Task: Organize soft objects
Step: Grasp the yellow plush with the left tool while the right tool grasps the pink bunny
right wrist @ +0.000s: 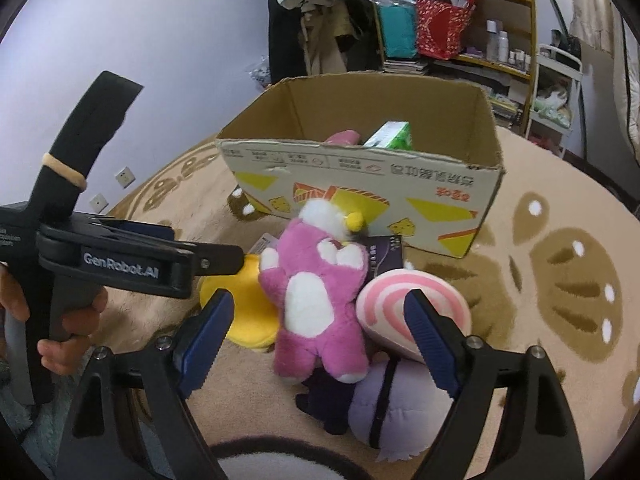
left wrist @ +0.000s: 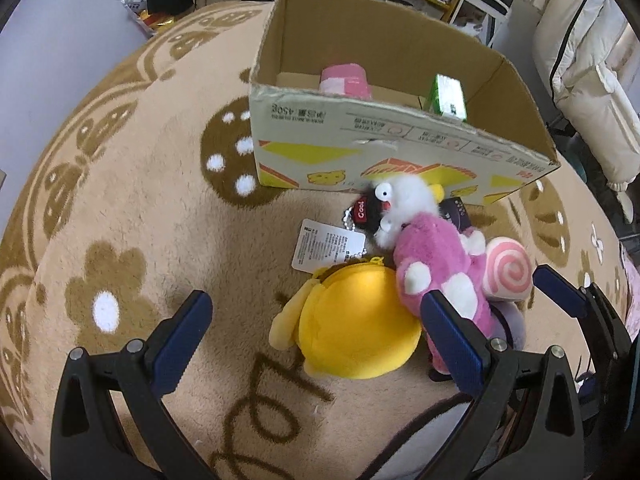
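A pile of soft toys lies on the rug in front of an open cardboard box (left wrist: 400, 148) (right wrist: 360, 184). The pile holds a yellow round plush (left wrist: 356, 324) (right wrist: 248, 304), a pink and white plush (left wrist: 436, 276) (right wrist: 316, 300), a pink swirl plush (left wrist: 508, 274) (right wrist: 404, 300), a white fluffy toy (left wrist: 404, 200) and a purple plush (right wrist: 400, 412). My left gripper (left wrist: 316, 320) is open, just above the yellow plush. My right gripper (right wrist: 320, 332) is open, straddling the pink plush. The box holds a pink item (left wrist: 346, 80) and a green pack (left wrist: 448, 96).
A paper tag (left wrist: 326, 246) lies by the pile. The beige patterned rug (left wrist: 140, 200) spreads all around. Shelves (right wrist: 460, 20) with bags and bottles stand behind the box. White bedding (left wrist: 592, 60) is at the right.
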`<control>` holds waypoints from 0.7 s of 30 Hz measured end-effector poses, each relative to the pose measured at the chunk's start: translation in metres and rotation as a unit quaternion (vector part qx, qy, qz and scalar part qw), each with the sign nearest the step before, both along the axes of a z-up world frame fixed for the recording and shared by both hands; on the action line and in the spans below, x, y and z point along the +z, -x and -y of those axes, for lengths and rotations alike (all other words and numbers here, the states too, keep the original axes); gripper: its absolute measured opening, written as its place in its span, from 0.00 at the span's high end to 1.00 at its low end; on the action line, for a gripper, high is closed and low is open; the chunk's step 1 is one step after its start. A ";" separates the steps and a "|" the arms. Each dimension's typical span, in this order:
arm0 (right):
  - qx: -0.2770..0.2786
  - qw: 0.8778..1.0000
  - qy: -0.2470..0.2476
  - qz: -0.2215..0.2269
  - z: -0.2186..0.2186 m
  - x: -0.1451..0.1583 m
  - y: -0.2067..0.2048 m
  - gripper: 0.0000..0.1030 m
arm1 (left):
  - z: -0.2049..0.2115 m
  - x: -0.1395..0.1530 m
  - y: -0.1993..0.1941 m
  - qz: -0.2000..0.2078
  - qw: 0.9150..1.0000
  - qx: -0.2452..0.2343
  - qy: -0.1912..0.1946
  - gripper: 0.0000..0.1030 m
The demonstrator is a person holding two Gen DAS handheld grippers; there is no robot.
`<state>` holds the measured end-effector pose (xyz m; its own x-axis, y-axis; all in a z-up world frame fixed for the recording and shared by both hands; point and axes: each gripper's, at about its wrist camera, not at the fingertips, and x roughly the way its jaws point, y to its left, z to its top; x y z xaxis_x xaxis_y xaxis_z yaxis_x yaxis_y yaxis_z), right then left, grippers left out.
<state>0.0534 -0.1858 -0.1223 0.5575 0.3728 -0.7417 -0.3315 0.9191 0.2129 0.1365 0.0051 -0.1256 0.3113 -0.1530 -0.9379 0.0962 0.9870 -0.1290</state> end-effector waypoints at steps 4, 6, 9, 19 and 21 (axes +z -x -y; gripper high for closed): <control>0.010 1.000 -0.002 -0.009 -0.004 -0.006 -0.004 0.12 | 0.006 -0.008 0.000 -0.015 1.000 -0.017 -0.004 0.00; 0.018 1.000 -0.006 -0.017 -0.006 -0.009 -0.005 0.15 | 0.009 -0.011 0.000 -0.021 0.999 -0.025 -0.004 0.00; 0.026 0.999 -0.006 -0.026 -0.008 -0.013 -0.006 0.26 | 0.010 -0.017 -0.001 -0.030 0.999 -0.026 -0.007 0.00; 0.031 0.999 -0.009 -0.044 -0.008 -0.024 -0.010 0.30 | 0.008 -0.032 -0.007 -0.067 0.997 -0.021 0.031 0.00; 0.031 0.998 -0.007 -0.048 -0.008 -0.027 -0.011 0.33 | 0.009 -0.035 -0.008 -0.073 0.996 -0.022 0.037 0.00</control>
<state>0.0640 -0.1779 -0.1488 0.4602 0.4144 -0.7852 -0.3647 0.8946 0.2584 0.1445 -0.0037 -0.1604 0.1632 -0.2338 -0.9585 0.1149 0.9694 -0.2169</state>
